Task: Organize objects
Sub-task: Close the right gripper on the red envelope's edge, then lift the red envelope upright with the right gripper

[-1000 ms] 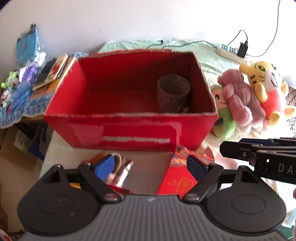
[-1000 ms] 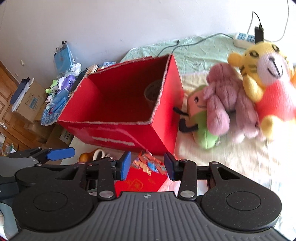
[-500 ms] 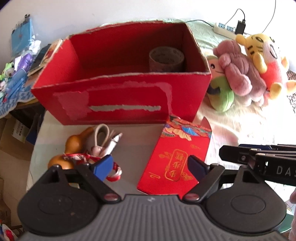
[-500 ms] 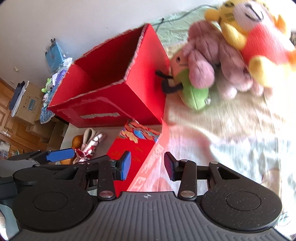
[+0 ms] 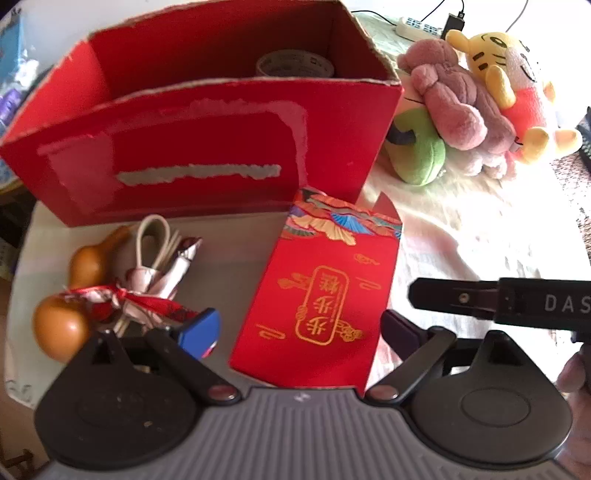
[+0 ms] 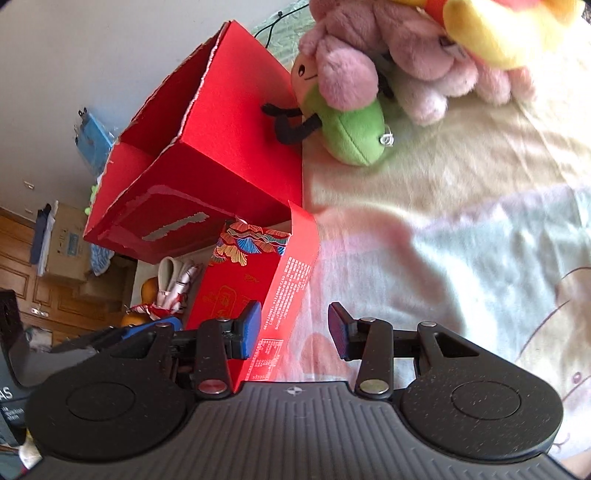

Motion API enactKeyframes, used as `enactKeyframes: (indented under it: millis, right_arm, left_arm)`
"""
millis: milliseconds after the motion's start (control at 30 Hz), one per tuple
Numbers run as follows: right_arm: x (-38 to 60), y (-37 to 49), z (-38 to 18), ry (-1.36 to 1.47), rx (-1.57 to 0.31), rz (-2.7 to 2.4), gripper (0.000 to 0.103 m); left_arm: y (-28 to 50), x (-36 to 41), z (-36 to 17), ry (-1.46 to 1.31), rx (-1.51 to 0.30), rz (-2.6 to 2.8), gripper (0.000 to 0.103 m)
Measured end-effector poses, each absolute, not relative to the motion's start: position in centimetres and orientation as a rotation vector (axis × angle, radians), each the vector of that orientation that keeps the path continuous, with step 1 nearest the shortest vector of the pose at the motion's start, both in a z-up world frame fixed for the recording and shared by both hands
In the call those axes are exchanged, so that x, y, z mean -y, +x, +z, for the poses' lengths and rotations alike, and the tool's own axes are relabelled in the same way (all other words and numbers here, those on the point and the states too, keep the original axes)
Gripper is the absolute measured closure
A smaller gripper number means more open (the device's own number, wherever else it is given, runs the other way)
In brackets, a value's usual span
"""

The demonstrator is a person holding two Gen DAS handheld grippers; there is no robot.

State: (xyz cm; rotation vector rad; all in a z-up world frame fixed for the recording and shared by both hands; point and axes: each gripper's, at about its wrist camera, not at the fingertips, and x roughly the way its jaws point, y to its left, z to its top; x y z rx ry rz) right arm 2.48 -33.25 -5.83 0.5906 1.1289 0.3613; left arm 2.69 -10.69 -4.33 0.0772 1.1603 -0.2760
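Observation:
A flat red packet with gold print lies on the table in front of an open red box that holds a tape roll. My left gripper hangs open just above the packet's near end, its fingers astride it. My right gripper is open too, with the packet's right edge running between its fingers near the left pad; contact is unclear. In the left wrist view the right gripper comes in from the right beside the packet.
A brown gourd tied with red ribbon and a looped cord lie left of the packet. Plush toys are piled right of the box on a pale cloth. A power strip lies behind them. Cardboard boxes stand by the table's left edge.
Both grippers have drawn back from the red box and come down over the red packet. The right gripper has rolled and now straddles the packet's right edge.

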Motion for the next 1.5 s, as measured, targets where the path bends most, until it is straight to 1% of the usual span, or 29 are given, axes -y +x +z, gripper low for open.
enactKeyframes:
  millis: [167,367,667,867,1133,1233,1300,1500]
  right_arm:
    - [32.8,3.0,-6.4,0.621,-1.138,0.375,0.060]
    - [32.4,3.6,-6.9,0.646,-1.159,0.384,0.060]
    - [33.7,4.5,-6.7,0.650,-1.164,0.370,0.061]
    - [34.4,4.4,-6.4,0.596,-1.166,0.383,0.061]
    - [33.9,4.6,-6.9,0.617,-1.179,0.398,0.060]
    - [33.5,4.6,-7.1,0.626,-1.183,0.392,0.056]
    - [33.3,4.7,-7.1,0.627,-1.185,0.389,0.055]
    - [32.8,4.5,-7.0,0.617,-1.182,0.389,0.057]
  left_arm:
    - [3.0,10.3,-5.1,0.042,-1.168,-0.334,0.009]
    - [3.7,9.9,-6.6,-0.019,-1.230,-0.359,0.009]
    - [2.8,11.5,-6.4,-0.070,-1.280,-0.473,0.009]
    - [1.6,13.8,-6.4,0.065,-1.264,-0.515,0.009]
    - [3.6,13.2,-6.1,0.050,-1.297,-0.502,0.008]
    - [3.6,13.4,-6.0,0.066,-1.293,-0.509,0.011]
    - [3.8,13.4,-5.9,0.064,-1.299,-0.506,0.012]
    - [3.6,13.0,-5.4,0.061,-1.306,-0.499,0.013]
